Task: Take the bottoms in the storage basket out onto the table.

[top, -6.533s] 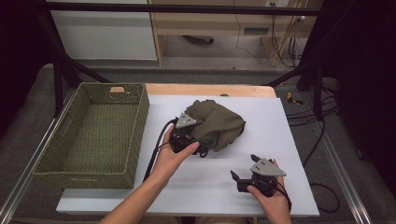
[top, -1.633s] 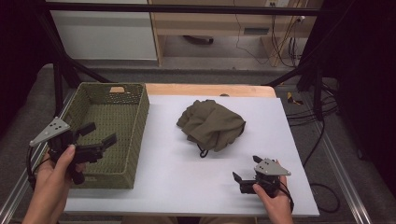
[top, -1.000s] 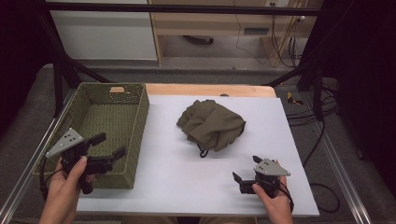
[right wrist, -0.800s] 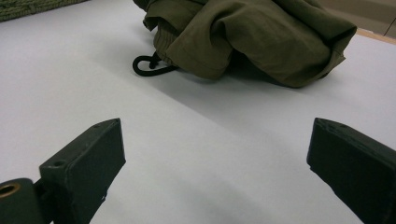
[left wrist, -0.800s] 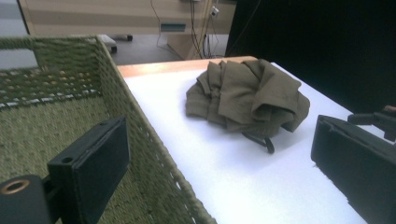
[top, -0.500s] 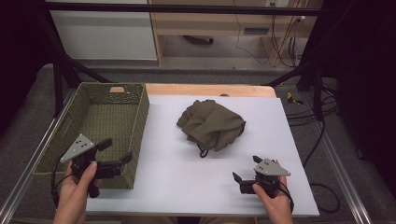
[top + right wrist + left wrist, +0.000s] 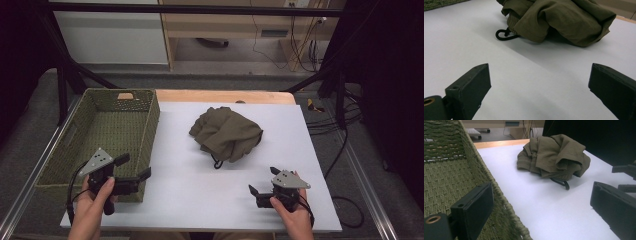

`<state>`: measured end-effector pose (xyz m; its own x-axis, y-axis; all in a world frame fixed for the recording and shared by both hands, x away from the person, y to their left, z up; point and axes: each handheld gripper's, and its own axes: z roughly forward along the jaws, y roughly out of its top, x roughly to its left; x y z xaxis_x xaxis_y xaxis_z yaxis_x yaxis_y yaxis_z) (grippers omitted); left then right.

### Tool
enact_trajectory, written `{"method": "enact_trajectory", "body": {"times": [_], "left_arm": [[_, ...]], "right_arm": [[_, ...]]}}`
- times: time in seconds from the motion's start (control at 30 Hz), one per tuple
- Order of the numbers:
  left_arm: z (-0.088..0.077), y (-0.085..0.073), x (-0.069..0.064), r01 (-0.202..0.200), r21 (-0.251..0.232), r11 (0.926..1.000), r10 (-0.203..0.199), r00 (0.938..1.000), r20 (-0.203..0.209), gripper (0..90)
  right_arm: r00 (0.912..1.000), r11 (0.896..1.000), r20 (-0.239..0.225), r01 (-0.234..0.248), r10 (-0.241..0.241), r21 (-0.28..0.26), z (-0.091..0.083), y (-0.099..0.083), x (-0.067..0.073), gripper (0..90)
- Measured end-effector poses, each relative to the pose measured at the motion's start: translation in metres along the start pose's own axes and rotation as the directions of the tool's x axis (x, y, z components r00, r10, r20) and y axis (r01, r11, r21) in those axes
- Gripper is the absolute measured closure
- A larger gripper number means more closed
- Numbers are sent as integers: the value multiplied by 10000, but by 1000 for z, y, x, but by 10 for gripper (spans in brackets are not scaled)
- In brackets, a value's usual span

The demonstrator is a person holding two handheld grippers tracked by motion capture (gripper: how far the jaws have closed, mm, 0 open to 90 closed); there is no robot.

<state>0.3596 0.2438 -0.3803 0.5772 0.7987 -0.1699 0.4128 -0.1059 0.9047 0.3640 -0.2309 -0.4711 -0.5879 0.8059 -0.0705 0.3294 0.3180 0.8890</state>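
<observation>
A white table (image 7: 200, 200) is carrying a woven green basket (image 7: 100, 125) along its left side and a crumpled olive garment (image 7: 227, 132) lying near its middle, well apart from both tools, with a black drawstring loop (image 7: 503, 33) trailing out from its near edge. The left gripper (image 7: 134, 167) is hovering over the basket's near right corner with its jaws spread wide and holding nothing, one jaw over the weave and the other over the white surface. The right gripper (image 7: 262, 181) is resting at the table's near right, its jaws likewise gaping empty and pointing toward the garment.
</observation>
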Motion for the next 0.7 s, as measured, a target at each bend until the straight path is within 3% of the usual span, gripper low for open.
{"method": "enact_trajectory", "body": {"times": [0.43, 0.7], "left_arm": [[11, -10, -2, -87, 573, 9983, 85, 10000, 37, 51], [13, -12, -2, -230, 578, 9981, 234, 9997, -71, 57]], "right_arm": [[10000, 10000, -3, 69, -69, -22, 0, 0, 0, 45], [10000, 10000, 21, 83, -83, -3, 0, 0, 1, 45]]}}
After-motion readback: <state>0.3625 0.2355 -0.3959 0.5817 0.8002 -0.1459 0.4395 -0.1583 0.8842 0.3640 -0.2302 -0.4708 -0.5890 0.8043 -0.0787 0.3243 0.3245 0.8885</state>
